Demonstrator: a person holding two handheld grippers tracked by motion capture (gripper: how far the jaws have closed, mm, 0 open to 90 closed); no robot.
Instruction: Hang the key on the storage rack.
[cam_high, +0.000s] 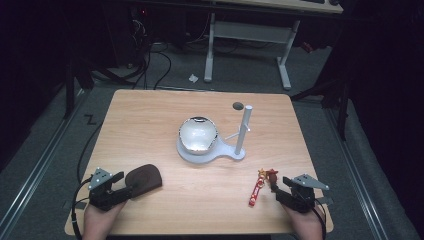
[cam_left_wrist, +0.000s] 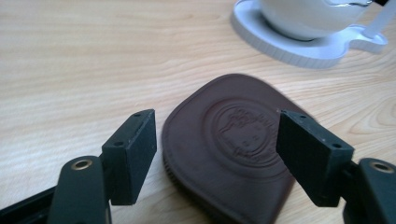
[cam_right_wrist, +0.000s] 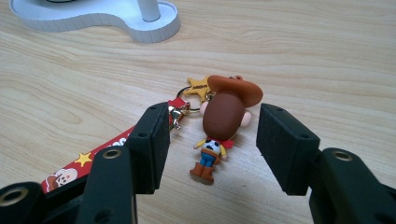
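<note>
1. Two grippers sit at the near edge of my table (cam_high: 150, 107) in the high view. My left gripper (cam_high: 121, 183) is at the near left corner with its jaws spread, and the brown leather pouch (cam_high: 144, 179) lies flat just ahead of it. My right gripper (cam_high: 280, 189) is at the near right, jaws spread as well, with the little cowboy figure (cam_high: 272, 176) and its red strap (cam_high: 255, 192) lying just beside its tips. Mid-table I see a white stand (cam_high: 212, 151) holding a shiny bowl (cam_high: 198, 133) and an upright white post (cam_high: 244, 127).

2. Looking along my left gripper (cam_left_wrist: 219, 149), I see the jaws open on either side of the near part of the pouch (cam_left_wrist: 233, 154), which rests flat on the wood with an embossed round seal facing up. Whether the pads touch its edges I cannot tell. The stand (cam_left_wrist: 299, 49) is farther off, top right.

3. Looking along my right gripper (cam_right_wrist: 212, 149), I see wide open jaws with the figure (cam_right_wrist: 222, 126) lying between them, clear of both pads, hat pointing away. A gold star charm (cam_right_wrist: 198, 87) sits by the hat, and the strap (cam_right_wrist: 107, 149) runs off past the left-hand jaw. The stand's base (cam_right_wrist: 107, 18) is at the top.
</note>
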